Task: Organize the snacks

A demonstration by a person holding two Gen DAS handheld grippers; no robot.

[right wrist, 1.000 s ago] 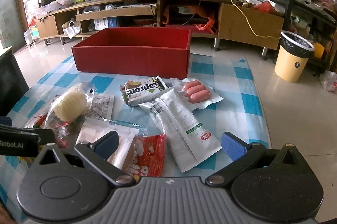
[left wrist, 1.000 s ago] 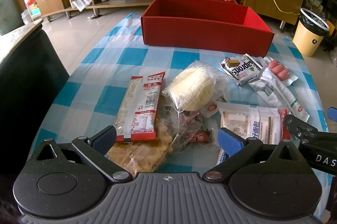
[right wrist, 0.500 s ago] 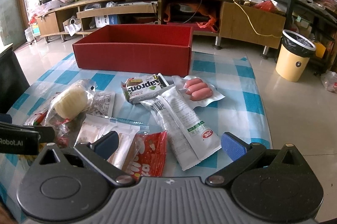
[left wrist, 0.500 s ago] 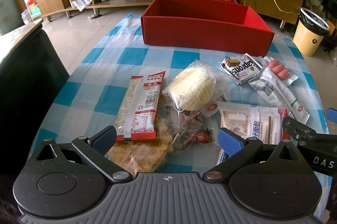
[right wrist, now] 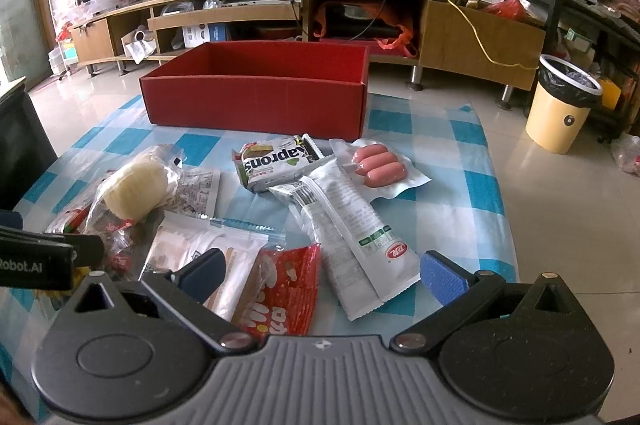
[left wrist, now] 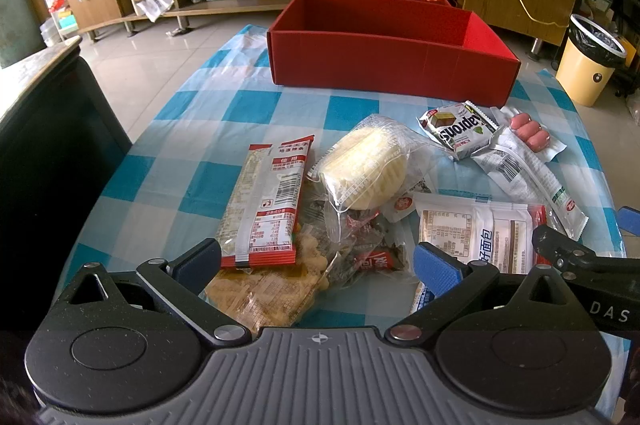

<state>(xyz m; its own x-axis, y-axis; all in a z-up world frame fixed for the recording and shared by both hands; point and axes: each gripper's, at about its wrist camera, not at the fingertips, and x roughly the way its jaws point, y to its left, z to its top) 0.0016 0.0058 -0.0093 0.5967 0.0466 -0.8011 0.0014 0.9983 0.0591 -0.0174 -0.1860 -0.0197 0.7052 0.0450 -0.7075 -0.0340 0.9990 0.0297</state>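
An empty red box [left wrist: 392, 61] [right wrist: 256, 101] stands at the far end of the checked table. Snack packs lie in a pile before it: a red-and-white long pack [left wrist: 266, 201], a round yellow cake in clear wrap [left wrist: 364, 165] [right wrist: 134, 187], a wafer pack [left wrist: 456, 131] [right wrist: 278, 161], pink sausages [left wrist: 528, 131] [right wrist: 378, 165], a long white pack [right wrist: 354, 225], a bread pack [left wrist: 480, 229] and a red bag [right wrist: 280, 289]. My left gripper [left wrist: 316, 265] is open over the biscuit pack [left wrist: 260, 297]. My right gripper [right wrist: 322, 273] is open over the red bag.
The table has a blue-and-white checked cloth [left wrist: 180, 165]. A dark chair [left wrist: 48, 145] stands at its left. A yellow bin [right wrist: 560, 109] stands on the floor at the right. A wooden TV unit [right wrist: 280, 13] runs behind the box.
The right gripper has moved forward and up a little over the snacks. The left gripper has hardly moved.
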